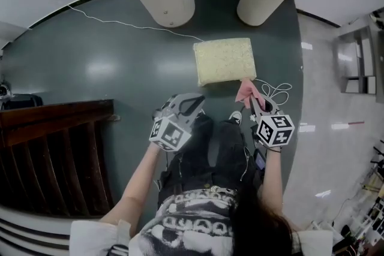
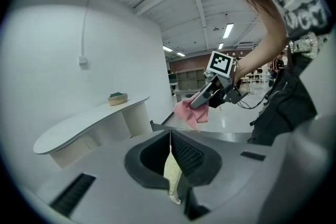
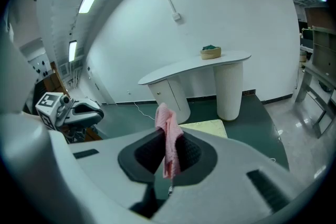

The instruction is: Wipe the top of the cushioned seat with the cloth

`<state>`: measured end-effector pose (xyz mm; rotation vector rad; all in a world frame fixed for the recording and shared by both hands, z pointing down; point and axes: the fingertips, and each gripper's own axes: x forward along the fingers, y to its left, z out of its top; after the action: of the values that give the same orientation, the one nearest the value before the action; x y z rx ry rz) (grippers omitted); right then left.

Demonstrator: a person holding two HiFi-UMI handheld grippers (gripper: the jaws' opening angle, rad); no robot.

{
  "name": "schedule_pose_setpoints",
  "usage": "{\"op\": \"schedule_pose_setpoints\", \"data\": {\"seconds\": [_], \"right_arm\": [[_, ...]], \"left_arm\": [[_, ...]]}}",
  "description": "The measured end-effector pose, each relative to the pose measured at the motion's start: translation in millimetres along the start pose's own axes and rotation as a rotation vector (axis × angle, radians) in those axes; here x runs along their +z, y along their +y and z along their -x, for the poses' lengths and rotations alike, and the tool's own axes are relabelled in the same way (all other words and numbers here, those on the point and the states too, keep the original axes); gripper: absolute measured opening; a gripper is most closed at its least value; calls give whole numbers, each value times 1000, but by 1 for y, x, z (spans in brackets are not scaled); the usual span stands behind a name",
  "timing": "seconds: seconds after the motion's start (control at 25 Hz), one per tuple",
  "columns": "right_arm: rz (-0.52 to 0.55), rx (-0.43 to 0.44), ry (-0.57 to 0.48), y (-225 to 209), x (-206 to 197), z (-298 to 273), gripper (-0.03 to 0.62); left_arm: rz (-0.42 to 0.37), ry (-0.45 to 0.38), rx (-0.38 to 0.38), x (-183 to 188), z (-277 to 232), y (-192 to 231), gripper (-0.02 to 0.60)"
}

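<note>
Grip looks ready for wiping: the right gripper [image 1: 252,100] pinches the pink cloth [image 3: 168,139] so that loose folds hang out of its jaws, free to drag across the cushioned seat [image 1: 225,61], which lies just ahead of its tips. The left gripper [image 1: 191,104] hangs back beside it with jaws pressed together and apparently empty. The pale sliver between them is probably the seat beyond, and this position leaves the wipe path clear.

Crumpled pink cloth [image 1: 246,92] hangs by a corner of the pale-yellow cushioned seat [image 1: 225,61].
</note>
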<state>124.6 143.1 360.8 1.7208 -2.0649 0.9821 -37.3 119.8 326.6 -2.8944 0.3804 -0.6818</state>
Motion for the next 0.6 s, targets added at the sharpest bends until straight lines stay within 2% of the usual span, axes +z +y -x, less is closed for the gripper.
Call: {"op": "schedule_pose_setpoints", "data": {"seconds": [0.44, 0.6], "right_arm": [[45, 48, -30, 37, 12, 34, 12], [50, 65, -52, 42, 2, 62, 12]], "left_arm": [[-13, -50, -16, 31, 3, -23, 8], [-28, -58, -15, 47, 2, -46, 8]]}}
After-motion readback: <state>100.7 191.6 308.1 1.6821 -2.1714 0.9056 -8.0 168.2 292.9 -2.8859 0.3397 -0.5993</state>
